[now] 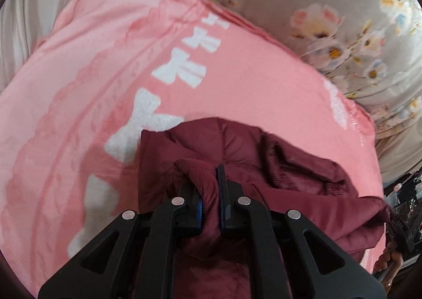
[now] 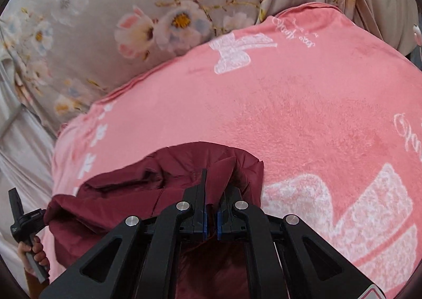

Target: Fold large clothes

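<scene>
A dark red padded garment (image 1: 263,167) lies bunched on a pink blanket (image 1: 237,75) with white bows. My left gripper (image 1: 208,183) is shut on a fold of the garment's edge; the fabric bulges between its fingers. In the right wrist view the same garment (image 2: 137,180) hangs between both grippers. My right gripper (image 2: 212,193) is shut on another fold of its edge. The left gripper's handle and the hand on it (image 2: 26,233) show at the lower left of the right wrist view.
The pink blanket (image 2: 290,114) covers a bed. A grey floral sheet (image 2: 132,9) lies beyond it, also in the left wrist view (image 1: 343,35). Pale plain cloth (image 2: 23,154) lies at the left. Dark clutter (image 1: 406,193) sits past the bed's right edge.
</scene>
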`<state>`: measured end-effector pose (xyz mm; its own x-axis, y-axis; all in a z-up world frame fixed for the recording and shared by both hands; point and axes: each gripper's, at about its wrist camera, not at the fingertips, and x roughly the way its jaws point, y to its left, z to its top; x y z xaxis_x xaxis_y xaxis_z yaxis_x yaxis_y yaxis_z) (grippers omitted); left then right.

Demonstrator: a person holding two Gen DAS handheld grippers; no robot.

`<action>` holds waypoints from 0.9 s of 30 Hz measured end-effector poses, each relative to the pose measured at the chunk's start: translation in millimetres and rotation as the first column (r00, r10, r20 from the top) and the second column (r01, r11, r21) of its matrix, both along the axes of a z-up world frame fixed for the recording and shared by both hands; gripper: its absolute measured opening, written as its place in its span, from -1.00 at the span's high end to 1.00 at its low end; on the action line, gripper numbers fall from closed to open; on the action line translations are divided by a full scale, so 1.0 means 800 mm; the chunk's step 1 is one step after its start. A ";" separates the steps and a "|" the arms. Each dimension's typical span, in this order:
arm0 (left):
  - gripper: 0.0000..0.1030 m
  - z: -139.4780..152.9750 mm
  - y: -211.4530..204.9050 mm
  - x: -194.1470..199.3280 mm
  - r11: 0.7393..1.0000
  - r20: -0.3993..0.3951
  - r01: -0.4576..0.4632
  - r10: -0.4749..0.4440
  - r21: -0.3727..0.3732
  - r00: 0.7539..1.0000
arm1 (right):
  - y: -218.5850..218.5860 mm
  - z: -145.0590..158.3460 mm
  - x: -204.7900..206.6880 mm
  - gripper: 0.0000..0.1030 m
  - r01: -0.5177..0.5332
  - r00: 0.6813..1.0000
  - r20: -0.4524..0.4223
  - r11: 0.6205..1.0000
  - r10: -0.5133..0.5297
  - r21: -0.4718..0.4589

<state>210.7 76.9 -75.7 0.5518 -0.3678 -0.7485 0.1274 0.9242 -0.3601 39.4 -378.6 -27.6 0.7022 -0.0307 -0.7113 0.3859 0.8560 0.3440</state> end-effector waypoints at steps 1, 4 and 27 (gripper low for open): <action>0.84 -0.006 -0.004 0.003 1.000 -0.007 -0.001 0.001 0.008 1.000 | -0.003 -0.008 0.007 0.92 0.007 1.000 -0.008 1.000 -0.007 0.000; 0.80 -0.025 -0.011 0.012 0.999 -0.018 -0.001 0.001 0.035 1.000 | -0.007 -0.022 0.019 0.87 0.019 1.000 -0.017 1.000 -0.019 0.003; -0.76 0.023 -0.014 0.042 0.999 0.086 0.011 -0.014 0.035 0.996 | -0.027 -0.013 0.033 -0.22 -0.021 1.000 0.010 0.999 0.021 -0.031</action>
<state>244.6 65.7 -57.4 0.6103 -0.3502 -0.7106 0.1687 0.9339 -0.3153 65.9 -399.9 -37.8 0.7100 -0.0377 -0.7032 0.3645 0.8741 0.3212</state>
